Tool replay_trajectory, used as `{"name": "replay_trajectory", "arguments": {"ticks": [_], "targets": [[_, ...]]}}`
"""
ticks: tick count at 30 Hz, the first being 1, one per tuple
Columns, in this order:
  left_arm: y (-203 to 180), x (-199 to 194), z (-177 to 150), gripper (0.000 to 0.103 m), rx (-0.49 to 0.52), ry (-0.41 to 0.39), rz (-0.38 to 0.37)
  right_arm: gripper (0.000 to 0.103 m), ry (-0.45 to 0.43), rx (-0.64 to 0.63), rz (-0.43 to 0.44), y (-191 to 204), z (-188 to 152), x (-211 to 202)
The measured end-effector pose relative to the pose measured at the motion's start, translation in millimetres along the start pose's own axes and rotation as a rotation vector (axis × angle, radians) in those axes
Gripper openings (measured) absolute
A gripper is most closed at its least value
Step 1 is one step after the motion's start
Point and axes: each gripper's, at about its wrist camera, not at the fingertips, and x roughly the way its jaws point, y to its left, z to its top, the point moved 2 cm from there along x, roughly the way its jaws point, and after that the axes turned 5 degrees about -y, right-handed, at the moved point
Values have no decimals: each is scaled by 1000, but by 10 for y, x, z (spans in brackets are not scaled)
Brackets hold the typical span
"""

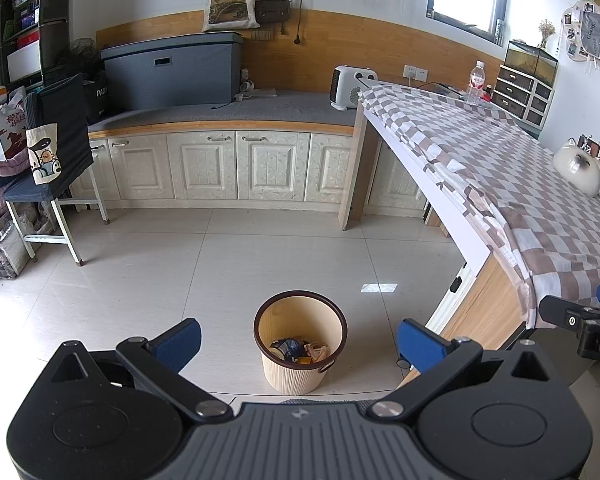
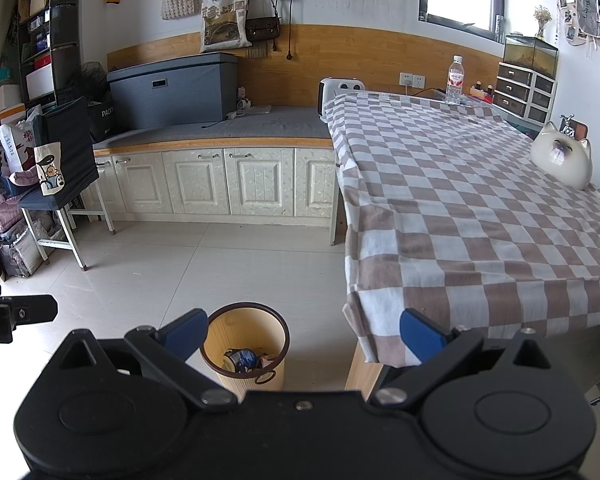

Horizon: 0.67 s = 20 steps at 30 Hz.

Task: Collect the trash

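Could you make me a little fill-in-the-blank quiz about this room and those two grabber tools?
1. The bin stands on the ____.
2. The left gripper and the right gripper both have their fingers ____.
3. The cloth over the table has a ____ pattern.
4. The bottle stands at the table's ____ end.

Missing words: floor; open; checked; far

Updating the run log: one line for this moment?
left hand-held gripper: open, empty | right hand-held gripper: open, empty | bin: on floor, trash inside | checkered tablecloth: no trash visible

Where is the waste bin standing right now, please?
The waste bin stands on the tiled floor beside the near corner of the checked-cloth table, low and central in both wrist views.
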Motion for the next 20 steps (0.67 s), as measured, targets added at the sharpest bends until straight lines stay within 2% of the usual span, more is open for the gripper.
{"name": "replay_trajectory", "arguments": {"ticks": [20], "targets": [[17, 3, 0, 103, 1, 0, -1, 103, 2, 3, 0, -24, -4, -2]]}}
